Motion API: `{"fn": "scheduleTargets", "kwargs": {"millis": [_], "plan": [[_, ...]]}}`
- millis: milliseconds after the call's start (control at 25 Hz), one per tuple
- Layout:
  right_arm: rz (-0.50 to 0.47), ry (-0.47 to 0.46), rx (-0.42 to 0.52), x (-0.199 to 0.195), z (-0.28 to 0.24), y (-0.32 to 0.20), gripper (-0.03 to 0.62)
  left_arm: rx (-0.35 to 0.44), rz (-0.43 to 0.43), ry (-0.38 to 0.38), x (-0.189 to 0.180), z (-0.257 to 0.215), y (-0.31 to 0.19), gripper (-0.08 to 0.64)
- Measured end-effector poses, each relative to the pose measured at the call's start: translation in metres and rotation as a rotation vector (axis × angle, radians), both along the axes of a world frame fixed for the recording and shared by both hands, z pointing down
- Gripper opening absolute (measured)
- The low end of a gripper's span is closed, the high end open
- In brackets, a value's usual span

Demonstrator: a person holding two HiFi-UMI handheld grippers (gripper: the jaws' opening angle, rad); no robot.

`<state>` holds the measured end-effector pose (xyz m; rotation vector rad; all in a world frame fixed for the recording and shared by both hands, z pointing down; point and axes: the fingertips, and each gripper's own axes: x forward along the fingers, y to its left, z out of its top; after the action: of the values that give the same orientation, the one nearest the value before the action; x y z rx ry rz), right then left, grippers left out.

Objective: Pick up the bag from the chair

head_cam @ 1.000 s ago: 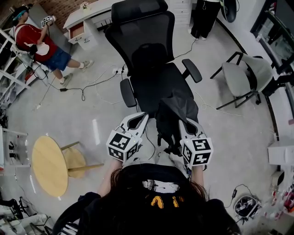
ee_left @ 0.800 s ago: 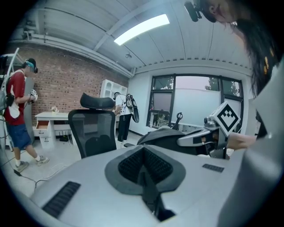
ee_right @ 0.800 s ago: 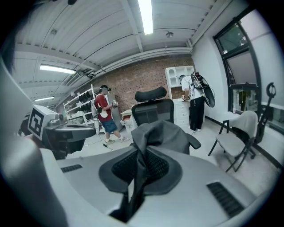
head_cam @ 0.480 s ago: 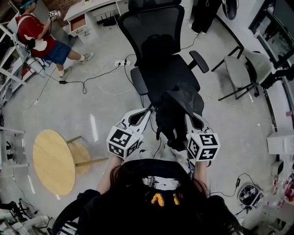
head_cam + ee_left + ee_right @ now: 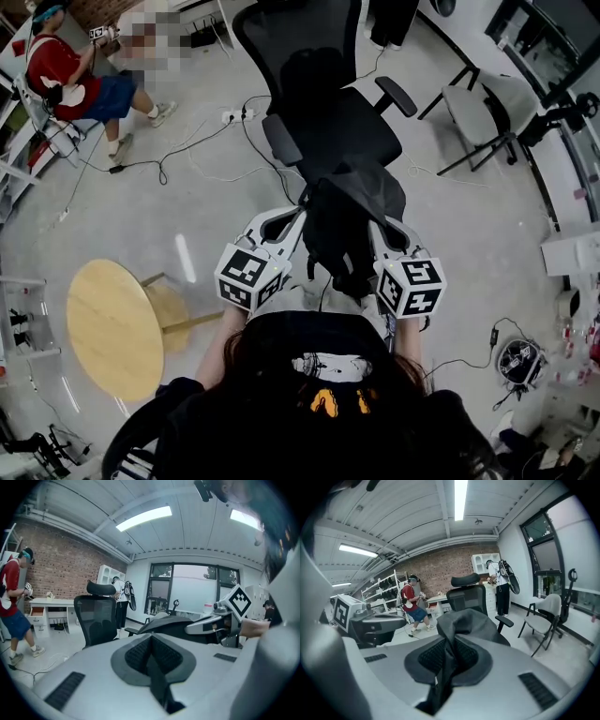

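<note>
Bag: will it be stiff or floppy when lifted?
Probably floppy: the bag sags in soft folds by the chair. Likely light for its size, since its cloth crumples thin where the right gripper pinches it.

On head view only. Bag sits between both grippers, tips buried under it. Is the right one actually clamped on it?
Observer: Yes. In the right gripper view the jaws of the right gripper are closed on a fold of the dark bag.
Operator: Left one?
Observer: The jaws of the left gripper are together too, with a thin dark strip pinched between them, probably a bag strap.
Operator: Dark shape at my top edge?
Observer: A standing person with a pack on the back, beyond the chair.
</note>
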<state>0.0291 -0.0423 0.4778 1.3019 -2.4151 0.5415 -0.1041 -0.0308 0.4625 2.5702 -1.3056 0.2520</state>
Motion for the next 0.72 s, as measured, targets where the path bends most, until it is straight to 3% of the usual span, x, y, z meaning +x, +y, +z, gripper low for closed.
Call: {"fn": "scheduleTargets", "kwargs": {"millis": [720], "plan": [[0.057,-0.006,0.035,-0.004,-0.006,0.049,0.015,0.042,0.082,0.008,0.008,-0.008,0.040,0.005]]}}
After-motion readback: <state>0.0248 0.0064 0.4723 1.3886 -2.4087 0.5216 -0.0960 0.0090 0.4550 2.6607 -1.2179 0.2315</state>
